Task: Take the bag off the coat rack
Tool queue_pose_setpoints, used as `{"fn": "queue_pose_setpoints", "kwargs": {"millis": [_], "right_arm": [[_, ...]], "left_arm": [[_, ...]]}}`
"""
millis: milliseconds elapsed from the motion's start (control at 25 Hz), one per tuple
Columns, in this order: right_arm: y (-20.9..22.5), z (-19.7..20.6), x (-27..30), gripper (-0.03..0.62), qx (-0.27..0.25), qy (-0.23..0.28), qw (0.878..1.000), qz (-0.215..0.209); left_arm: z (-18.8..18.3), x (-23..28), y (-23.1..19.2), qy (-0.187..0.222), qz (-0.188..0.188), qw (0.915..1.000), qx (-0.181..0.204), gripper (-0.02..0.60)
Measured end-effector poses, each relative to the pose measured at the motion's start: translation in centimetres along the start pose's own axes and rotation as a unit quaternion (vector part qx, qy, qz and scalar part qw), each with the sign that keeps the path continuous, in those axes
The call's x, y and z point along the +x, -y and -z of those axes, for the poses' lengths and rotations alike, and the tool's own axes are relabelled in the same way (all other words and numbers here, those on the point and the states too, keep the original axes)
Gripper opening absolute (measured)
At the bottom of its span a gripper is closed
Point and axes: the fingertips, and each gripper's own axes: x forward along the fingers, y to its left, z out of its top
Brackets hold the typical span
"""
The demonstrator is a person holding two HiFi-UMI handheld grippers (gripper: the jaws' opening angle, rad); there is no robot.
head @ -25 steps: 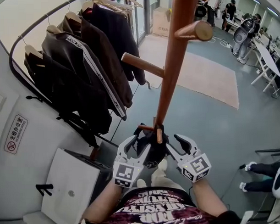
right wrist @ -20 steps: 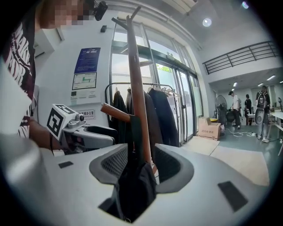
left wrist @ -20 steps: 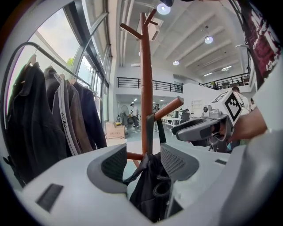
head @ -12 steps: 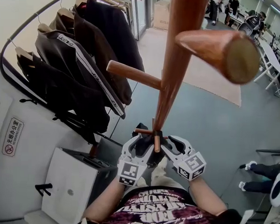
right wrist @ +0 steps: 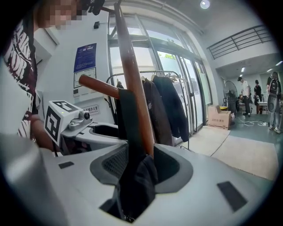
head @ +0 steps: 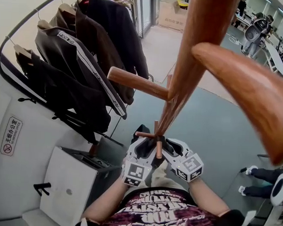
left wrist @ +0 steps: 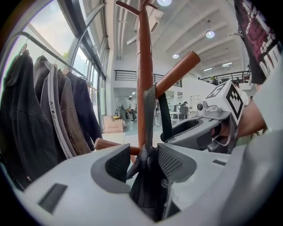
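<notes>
A black bag (head: 148, 151) hangs by its strap (left wrist: 164, 115) from a low peg (head: 156, 147) of the wooden coat rack (head: 177, 95). Both grippers reach in at its top from either side. My left gripper (head: 141, 147) has the bag's bunched fabric (left wrist: 148, 185) between its jaws, which are closing. The right-hand pad touches the fabric and a small gap shows at the other pad (left wrist: 118, 162). My right gripper (head: 166, 148) has the bag (right wrist: 137, 185) and its strap (right wrist: 128, 123) filling the space between its pads, against the pole (right wrist: 132, 92).
A thick rack peg (head: 244, 90) juts close to the head camera, another (head: 138, 82) points left. Dark jackets (head: 73, 66) hang on a rail at the left, above a white cabinet (head: 69, 186). A person's feet (head: 260, 174) show at the right.
Both grippers have drawn inward to the bag at the low peg. The left jaws have narrowed. The head view has come nearer the rack, so the upper peg looms larger.
</notes>
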Motion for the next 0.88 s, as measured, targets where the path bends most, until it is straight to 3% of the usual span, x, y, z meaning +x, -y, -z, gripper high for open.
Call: {"fn": "queue_pose_setpoints", "kwargs": {"millis": [320, 600, 880], "right_arm": [[-0.4, 0.1, 0.2, 0.084, -0.027, -0.004, 1.0, 0.001], [-0.1, 0.0, 0.1, 0.019, -0.023, -0.006, 0.999, 0.03], [0.1, -0.3, -0.9, 0.009, 0.005, 0.006, 0.999, 0.037]], "left_arm": [[0.9, 0.4, 0.7, -0.001, -0.009, 1.0, -0.001, 0.094], [0.6, 0.0, 0.0, -0.01, -0.014, 0.9992, -0.037, 0.074], [0.4, -0.9, 0.3, -0.011, -0.004, 0.9994, -0.032, 0.067]]}}
